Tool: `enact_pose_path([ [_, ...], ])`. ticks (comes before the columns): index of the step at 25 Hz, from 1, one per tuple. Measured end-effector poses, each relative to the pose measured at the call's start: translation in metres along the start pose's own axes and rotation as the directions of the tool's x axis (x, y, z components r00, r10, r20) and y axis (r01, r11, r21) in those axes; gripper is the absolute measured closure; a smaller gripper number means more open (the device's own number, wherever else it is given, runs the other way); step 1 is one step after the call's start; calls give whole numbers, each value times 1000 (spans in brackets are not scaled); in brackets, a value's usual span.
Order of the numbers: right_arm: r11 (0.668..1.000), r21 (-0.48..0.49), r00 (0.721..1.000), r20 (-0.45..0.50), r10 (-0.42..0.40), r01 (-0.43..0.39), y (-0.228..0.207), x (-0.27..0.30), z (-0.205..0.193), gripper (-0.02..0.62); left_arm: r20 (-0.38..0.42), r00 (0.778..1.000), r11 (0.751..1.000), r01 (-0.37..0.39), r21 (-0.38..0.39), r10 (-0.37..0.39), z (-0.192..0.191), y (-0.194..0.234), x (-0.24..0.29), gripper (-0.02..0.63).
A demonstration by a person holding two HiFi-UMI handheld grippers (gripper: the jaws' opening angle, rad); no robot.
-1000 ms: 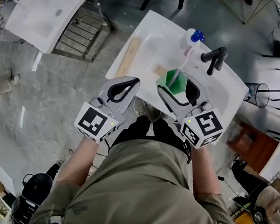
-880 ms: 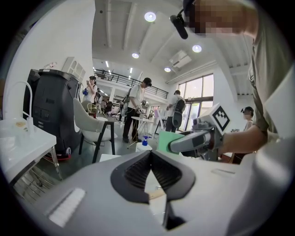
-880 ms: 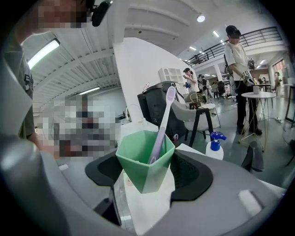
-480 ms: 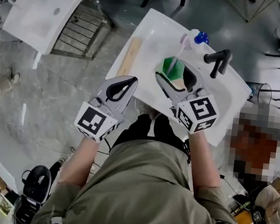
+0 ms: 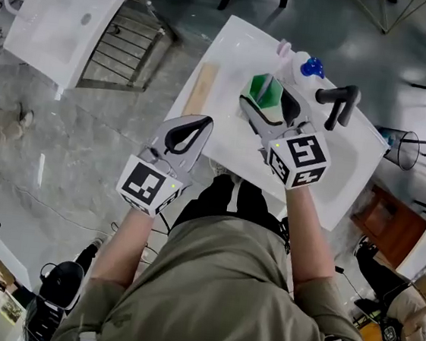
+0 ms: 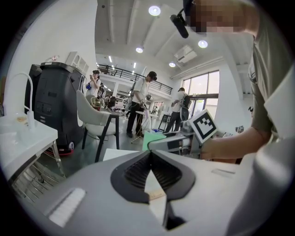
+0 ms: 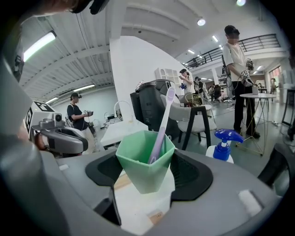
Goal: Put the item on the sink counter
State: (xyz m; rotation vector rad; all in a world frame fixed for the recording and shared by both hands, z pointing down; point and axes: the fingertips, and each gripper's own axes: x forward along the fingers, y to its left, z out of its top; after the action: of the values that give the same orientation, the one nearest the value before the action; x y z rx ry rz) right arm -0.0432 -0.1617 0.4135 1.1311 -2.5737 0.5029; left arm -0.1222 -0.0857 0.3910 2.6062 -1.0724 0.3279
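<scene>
Right hand-held gripper [image 5: 266,103] pinching green cup [image 7: 144,167] with toothbrush [image 7: 162,123], at sink tabletop [image 5: 227,59], left hand-held gripper [image 5: 197,123] pressed together.

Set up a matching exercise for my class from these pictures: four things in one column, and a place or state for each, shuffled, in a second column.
Things
1. green plastic cup
2. lilac plastic toothbrush
3. white pump bottle with blue top
4. left tongs

Places or states
A. shut, holding nothing
B. standing inside the cup
C. gripped in the right tongs
D. on the white sink counter, beside the black tap

Pairs: 1-C, 2-B, 3-D, 4-A
</scene>
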Motion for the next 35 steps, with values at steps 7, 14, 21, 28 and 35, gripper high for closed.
enact_pose_path([
  [7, 999, -40, 999, -1, -34, 34, -17, 32, -7, 282, -21, 1000, 1000, 7, -2, -7, -8, 11, 14, 600],
  [14, 995, -39, 996, 5, -87, 87, -41, 61, -17, 282, -48, 999, 1000, 12, -15, -13, -21, 25, 22, 600],
  [21, 990, -39, 991, 12, -135, 136, -59, 79, -22, 282, -65, 998, 1000, 20, -23, -21, -28, 38, 29, 600],
  [28, 988, -29, 988, 9, -154, 154, -70, 101, -30, 282, -74, 996, 999, 37, -39, -40, -29, 44, 42, 600],
  [35, 974, -23, 974, 31, -223, 224, -79, 118, -32, 282, -89, 995, 996, 33, -81, -40, -36, 48, 47, 600],
])
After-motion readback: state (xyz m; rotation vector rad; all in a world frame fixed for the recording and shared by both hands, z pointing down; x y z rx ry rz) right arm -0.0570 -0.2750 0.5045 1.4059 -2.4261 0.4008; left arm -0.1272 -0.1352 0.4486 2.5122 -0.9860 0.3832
